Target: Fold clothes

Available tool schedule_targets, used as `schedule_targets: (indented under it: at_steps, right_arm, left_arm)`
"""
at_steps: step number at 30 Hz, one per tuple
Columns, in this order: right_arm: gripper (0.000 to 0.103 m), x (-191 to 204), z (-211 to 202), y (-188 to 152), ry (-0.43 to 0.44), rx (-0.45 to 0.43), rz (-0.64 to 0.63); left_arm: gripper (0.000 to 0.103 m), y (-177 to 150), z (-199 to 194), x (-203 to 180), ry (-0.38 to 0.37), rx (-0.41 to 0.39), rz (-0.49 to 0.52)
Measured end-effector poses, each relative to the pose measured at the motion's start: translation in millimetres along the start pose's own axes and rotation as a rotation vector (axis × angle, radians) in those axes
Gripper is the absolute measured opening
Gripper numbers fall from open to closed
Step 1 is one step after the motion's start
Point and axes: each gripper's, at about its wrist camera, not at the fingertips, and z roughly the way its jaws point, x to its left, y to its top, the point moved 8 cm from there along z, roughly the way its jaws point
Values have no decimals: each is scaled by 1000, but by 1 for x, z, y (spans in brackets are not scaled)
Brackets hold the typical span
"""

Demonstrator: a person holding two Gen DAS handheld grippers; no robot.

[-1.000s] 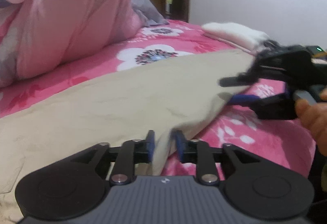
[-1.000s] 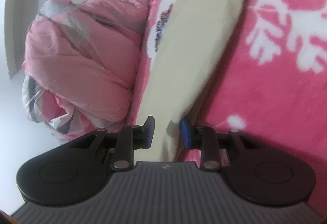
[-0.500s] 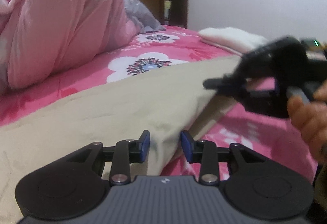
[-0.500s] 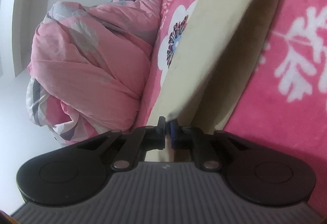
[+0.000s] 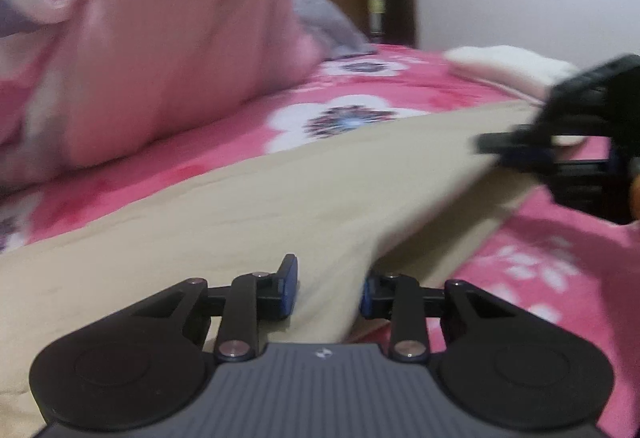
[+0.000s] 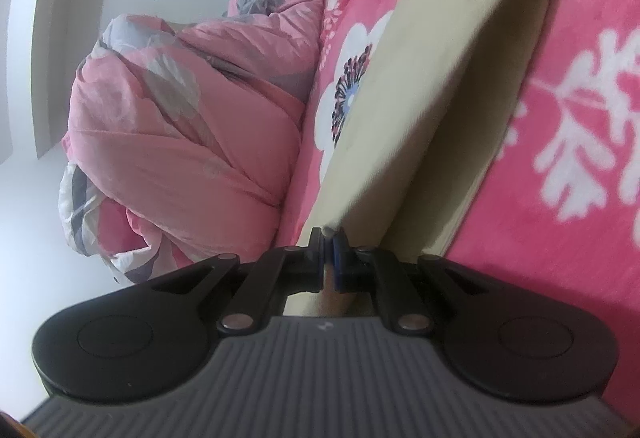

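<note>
Beige garment [image 5: 280, 198] lies spread across the pink flowered bedspread [image 5: 540, 278], running from lower left to right of the left wrist view; near edge now lifted off the bed, shadow under it at centre right.

Right gripper [image 6: 329, 258]: a second ago its jaws stood apart around the cloth edge, now clenched tight on the beige edge, cloth pinched between the pads, at bottom centre of its view. It also shows at the right edge of the left view [image 5: 520, 154], holding the edge up.

Left gripper [image 5: 326, 288]: jaws closing, a fold of the beige edge between them; pads not clearly pressing yet, gap visible beside the left pad [image 5: 289, 286]. It opened a bit wider half a second ago, now narrowing.

Meaning: one side secured, other side about to be. Likely next: lift and carry the near edge over for a fold. Risk: left grip slips if it lifts early.

Pink quilt pile [image 5: 160, 50] upper left, white folded item [image 5: 508, 62] upper right, both apart from the garment.
</note>
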Motion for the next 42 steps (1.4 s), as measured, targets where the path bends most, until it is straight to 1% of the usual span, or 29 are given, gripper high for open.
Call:
schedule_targets:
  at_steps: [6,9,12,14,17,19,20,22,24,26,30,32,35,39,42]
  right_arm:
    - [3,-5,2,-1,-15,0,-15]
    - [2,-7,3,-1,-25,0,-24]
    - [2,-8,4,-1,-35,0,-33]
    - [2,-3,4,-1,-32,-5,-60]
    - [2,-5,8,0,-70,0,-110]
    - [1,-17,13,-2,-127,14,-139]
    - [0,-25,15,-3,-138,22,-131]
    - [0,-27,14,-3,-127,23,-126]
    - [0,-25,14,-3,-135,24,-143]
    - [0,-24,16,-3,-141,27,-153]
    - [0,-25,17,-3,-138,31,-144]
    - [0,-25,18,-3,-141,32,-144]
    - [0,-26,16,-3,-140,40,-138]
    - [3,-26,10,-2,-126,41,-121]
    - [6,-27,4,0,-117,37,-108]
  left_arm:
    - [32,-28,-20,37,100,28,32]
    - [33,-37,-28,48,126,27,22]
    - [34,-39,-36,56,145,10,18]
    - [37,-40,-38,59,158,1,32]
    - [38,-45,-35,60,159,6,43]
    - [38,-49,-34,59,159,4,46]
    - [38,-50,-35,59,158,0,52]
    - [40,-51,-38,59,145,-6,63]
    - [45,-53,-44,62,124,-7,53]
    - [57,-53,-52,63,95,-5,44]
    - [63,-61,-73,63,66,0,45]
    - [69,-66,-85,63,47,0,37]
    - [69,-70,-104,68,10,-6,-21]
    - [70,-63,-124,80,-45,-61,-127]
    - [73,-50,-119,84,-89,-89,-192]
